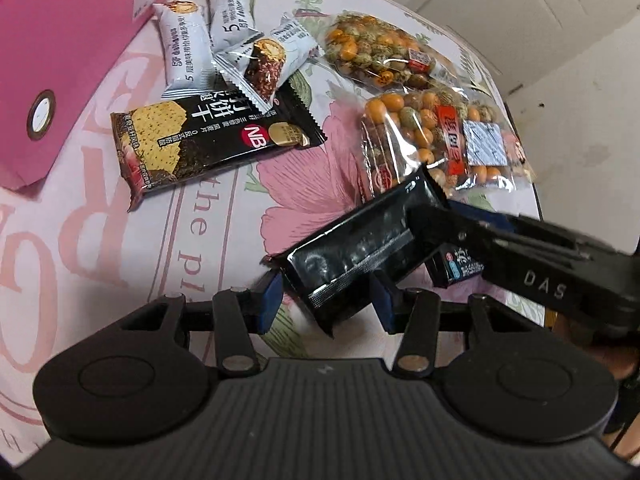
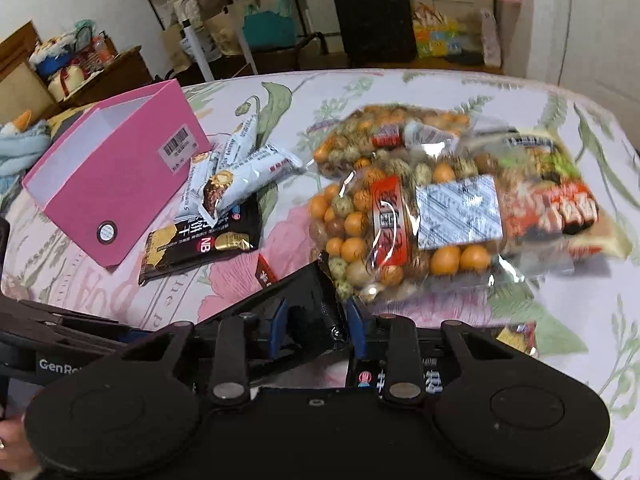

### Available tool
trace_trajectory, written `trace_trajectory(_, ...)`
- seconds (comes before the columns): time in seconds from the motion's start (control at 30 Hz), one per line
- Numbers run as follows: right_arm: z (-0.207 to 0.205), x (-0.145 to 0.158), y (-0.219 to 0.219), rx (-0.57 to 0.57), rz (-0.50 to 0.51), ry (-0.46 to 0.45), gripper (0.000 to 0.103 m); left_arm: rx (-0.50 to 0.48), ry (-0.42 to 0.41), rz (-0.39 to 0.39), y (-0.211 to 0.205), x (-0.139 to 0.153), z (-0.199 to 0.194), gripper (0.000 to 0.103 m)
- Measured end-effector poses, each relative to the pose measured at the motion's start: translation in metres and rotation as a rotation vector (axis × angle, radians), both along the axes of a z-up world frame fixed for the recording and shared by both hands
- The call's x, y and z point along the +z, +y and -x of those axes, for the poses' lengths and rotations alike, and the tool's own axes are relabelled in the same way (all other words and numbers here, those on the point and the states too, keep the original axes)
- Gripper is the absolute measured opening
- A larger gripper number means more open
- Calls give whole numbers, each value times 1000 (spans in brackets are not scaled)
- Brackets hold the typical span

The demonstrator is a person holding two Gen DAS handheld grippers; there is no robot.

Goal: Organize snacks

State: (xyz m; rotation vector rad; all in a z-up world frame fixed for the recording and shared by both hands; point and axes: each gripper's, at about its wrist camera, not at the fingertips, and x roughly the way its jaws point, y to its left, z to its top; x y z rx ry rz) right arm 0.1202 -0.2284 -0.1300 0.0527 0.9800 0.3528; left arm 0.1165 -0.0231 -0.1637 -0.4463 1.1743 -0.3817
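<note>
My right gripper (image 2: 316, 330) is shut on one end of a black snack packet (image 1: 360, 248) and holds it above the flowered cloth. The packet's other end hangs between the open blue pads of my left gripper (image 1: 326, 304), which do not press it. The right gripper (image 1: 460, 224) reaches in from the right in the left wrist view. A pink box (image 2: 104, 184) stands open at the left. Beside it lie three white wafer packets (image 1: 224, 44) and a black cracker packet (image 1: 208, 136). Two clear bags of coated peanuts (image 1: 432, 136) lie to the right.
A colourful snack bag (image 2: 560, 200) lies behind the nearer peanut bag. Another small black packet (image 1: 456, 264) lies under the right gripper. The table edge curves away at the far right. Shelves, a black suitcase (image 2: 372, 12) and clutter stand beyond the table.
</note>
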Motion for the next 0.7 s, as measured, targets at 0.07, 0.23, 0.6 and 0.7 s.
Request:
trace_trajectory(0.07,1,-2,-3,2,-19,12,38,23,5,-16,0,0,1,37)
trace_trajectory(0.23,5,-4,-12,-4,-75,66,38,53,21,-5,6,0,0,30)
trace_trajectory(0.6,25,-12,6,25,-52,174,66,7,60,-5,3,13,7,44)
trace_trajectory(0.7,29,-6,12,16,-40,181,68,-6,57,-19,3,21,11,45)
